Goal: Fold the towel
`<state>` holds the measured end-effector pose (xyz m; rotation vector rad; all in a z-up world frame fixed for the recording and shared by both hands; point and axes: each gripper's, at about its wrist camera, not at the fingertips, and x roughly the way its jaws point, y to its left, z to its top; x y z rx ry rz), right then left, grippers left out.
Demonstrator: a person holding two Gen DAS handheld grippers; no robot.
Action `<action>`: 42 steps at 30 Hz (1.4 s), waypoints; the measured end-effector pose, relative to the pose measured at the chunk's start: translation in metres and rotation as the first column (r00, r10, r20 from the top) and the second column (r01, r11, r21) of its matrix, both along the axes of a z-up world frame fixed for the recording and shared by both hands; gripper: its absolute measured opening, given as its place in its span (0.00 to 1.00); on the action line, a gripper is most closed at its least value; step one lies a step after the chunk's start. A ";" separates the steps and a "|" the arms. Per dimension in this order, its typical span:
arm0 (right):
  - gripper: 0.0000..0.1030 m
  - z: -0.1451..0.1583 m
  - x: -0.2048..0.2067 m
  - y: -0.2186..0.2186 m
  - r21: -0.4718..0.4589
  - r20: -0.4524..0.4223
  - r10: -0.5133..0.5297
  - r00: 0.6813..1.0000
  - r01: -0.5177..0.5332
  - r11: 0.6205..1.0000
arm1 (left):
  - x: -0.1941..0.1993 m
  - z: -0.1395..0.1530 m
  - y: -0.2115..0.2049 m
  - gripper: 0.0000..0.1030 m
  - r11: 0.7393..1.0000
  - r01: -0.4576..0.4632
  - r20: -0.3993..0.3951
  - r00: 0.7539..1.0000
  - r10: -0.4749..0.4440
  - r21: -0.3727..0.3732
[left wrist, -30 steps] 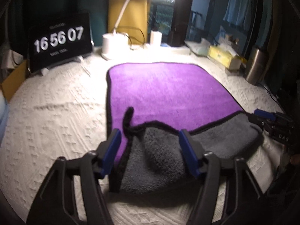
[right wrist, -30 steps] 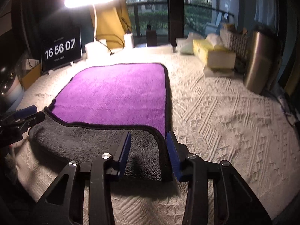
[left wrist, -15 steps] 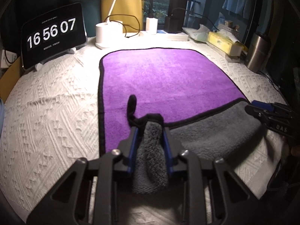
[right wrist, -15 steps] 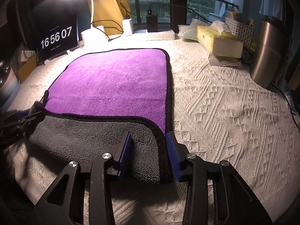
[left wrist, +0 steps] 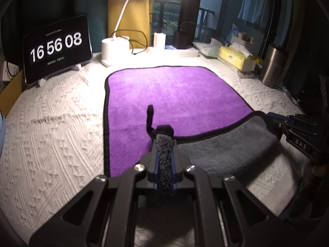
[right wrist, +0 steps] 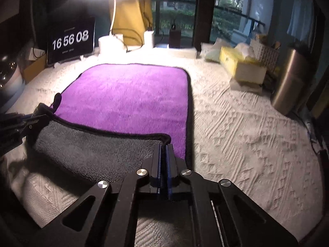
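With both near corners pinched, soft and limp: towel (left wrist: 174, 94) flat on white counter (left wrist: 51, 135), near edge turned gray-side up. Left gripper (left wrist: 164, 160) and right gripper (right wrist: 163, 160) each clamped on a corner. Likely to sag between grips; best kept taut.

A clock display (left wrist: 56, 47) reading 16 56 08 stands beside a lit desk lamp (left wrist: 112, 50); a yellow tissue box (right wrist: 241, 65) and steel canister (right wrist: 290, 85) sit opposite.

- The left hand-held gripper (left wrist: 164, 154), open a second ago, has been clamped on a grey corner of the purple-and-grey plush towel (left wrist: 174, 94).
- The right hand-held gripper (right wrist: 163, 154) has been pinched onto the other corner.
- The clock display (left wrist: 56, 46) has advanced to 16 56 08.
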<state>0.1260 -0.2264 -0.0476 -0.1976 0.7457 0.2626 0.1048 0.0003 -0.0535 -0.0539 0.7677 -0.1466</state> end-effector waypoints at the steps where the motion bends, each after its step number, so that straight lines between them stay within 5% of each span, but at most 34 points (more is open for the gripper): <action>1: 0.04 0.004 -0.002 0.000 -0.009 0.020 -0.005 1.000 0.006 1.000 | 0.000 0.003 0.000 0.09 1.000 0.000 0.009 1.000 0.000 0.000; 15: 0.04 0.038 -0.002 -0.001 -0.037 0.160 -0.041 0.986 0.048 0.998 | 0.005 0.029 0.005 0.09 1.000 -0.019 0.102 0.995 0.020 -0.006; 42: 0.04 0.058 0.064 0.014 -0.099 0.274 -0.008 0.962 0.037 0.994 | 0.079 0.053 0.007 0.09 0.997 -0.046 0.219 0.975 0.031 0.063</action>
